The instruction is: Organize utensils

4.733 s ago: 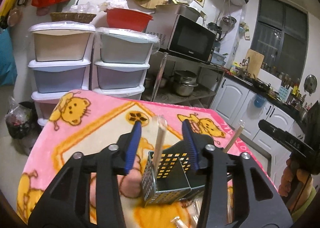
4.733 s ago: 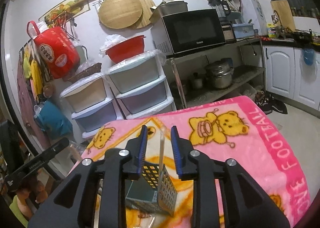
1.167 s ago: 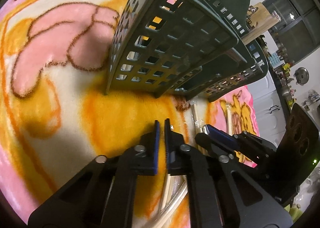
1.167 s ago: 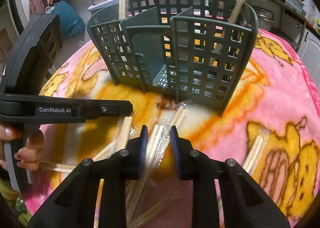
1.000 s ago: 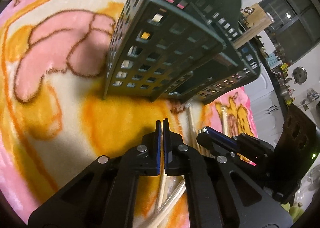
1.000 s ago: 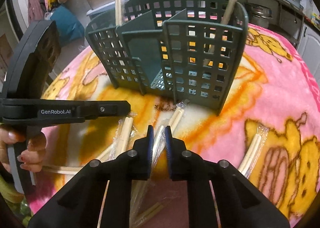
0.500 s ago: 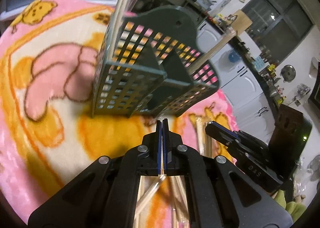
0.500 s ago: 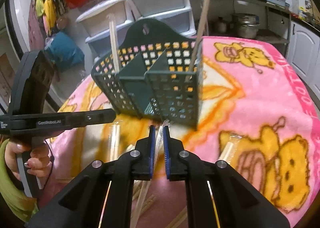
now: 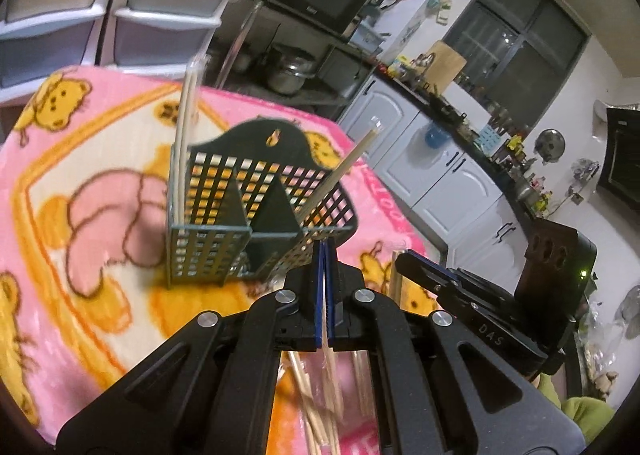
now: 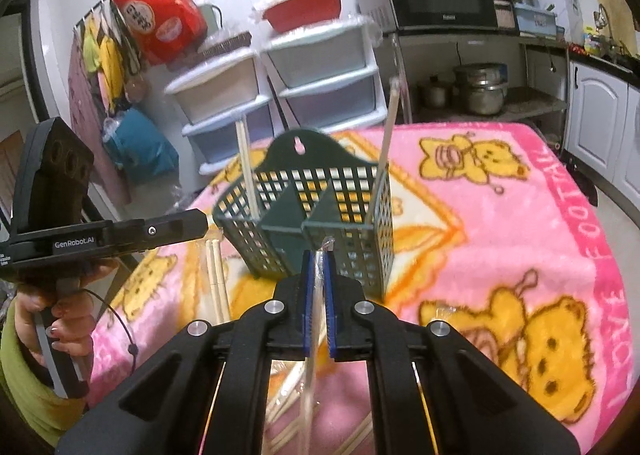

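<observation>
A dark green slotted utensil holder stands upright on the pink blanket. One wrapped chopstick pair stands in its left compartment and another leans in its right one. My left gripper is shut on a wrapped chopstick pair, lifted just in front of the holder. My right gripper is shut on another wrapped chopstick pair, also raised before the holder. Each gripper shows in the other's view.
Several more wrapped chopsticks lie on the blanket in front of the holder. Plastic drawer units, a microwave shelf and kitchen cabinets stand beyond the table's far edge.
Both grippers closed on chopstick pairs lying on the blanket and lifted them up. The views rose from close to the blanket to above the holder's front.
</observation>
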A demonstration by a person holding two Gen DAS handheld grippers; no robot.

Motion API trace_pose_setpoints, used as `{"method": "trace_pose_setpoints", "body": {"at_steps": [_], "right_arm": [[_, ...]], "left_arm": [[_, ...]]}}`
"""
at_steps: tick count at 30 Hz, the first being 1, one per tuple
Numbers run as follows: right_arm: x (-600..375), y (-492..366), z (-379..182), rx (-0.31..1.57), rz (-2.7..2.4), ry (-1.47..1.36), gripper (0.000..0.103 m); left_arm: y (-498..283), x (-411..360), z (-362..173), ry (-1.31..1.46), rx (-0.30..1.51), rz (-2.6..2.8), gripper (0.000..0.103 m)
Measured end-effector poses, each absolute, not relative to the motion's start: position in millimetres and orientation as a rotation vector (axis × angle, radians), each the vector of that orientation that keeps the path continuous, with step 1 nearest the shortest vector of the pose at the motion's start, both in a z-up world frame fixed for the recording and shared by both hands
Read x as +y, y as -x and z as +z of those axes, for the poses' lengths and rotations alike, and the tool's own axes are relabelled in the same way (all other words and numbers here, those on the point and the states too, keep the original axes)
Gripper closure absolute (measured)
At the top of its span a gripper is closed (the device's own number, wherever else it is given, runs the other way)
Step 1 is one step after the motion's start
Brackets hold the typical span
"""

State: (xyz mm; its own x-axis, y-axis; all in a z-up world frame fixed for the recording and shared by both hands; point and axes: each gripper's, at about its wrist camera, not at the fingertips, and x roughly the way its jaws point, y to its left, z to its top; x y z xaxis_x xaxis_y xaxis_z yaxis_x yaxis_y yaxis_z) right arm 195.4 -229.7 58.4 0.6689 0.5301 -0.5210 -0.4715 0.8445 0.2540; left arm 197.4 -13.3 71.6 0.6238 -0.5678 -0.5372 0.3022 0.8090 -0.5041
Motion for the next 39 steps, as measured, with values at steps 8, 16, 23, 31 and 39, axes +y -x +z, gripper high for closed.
{"method": "trace_pose_setpoints", "body": {"at_steps": [8, 16, 23, 31, 39], "right_arm": [[-233.0, -189.9, 81.0, 0.552, 0.574, -0.097, 0.098], [-235.7, -189.4, 101.2, 0.492, 0.557, -0.088, 0.098], [-238.2, -193.9, 114.4, 0.451, 0.550, -0.093, 0.098], [-234.0, -196.5, 127.2, 0.418, 0.552, -0.085, 0.098], [-230.3, -197.8, 143.9, 0.375, 0.558, -0.083, 0.098]], "left_arm": [[-196.5, -18.7, 95.1, 0.352, 0.691, -0.530, 0.103], [-197.0, -20.8, 114.2, 0.329, 0.650, -0.544, 0.103], [-198.7, -20.9, 128.4, 0.312, 0.619, -0.542, 0.103], [-202.5, -17.7, 146.6, 0.315, 0.577, -0.538, 0.103], [-209.1, -20.1, 168.4, 0.319, 0.534, -0.545, 0.103]]}}
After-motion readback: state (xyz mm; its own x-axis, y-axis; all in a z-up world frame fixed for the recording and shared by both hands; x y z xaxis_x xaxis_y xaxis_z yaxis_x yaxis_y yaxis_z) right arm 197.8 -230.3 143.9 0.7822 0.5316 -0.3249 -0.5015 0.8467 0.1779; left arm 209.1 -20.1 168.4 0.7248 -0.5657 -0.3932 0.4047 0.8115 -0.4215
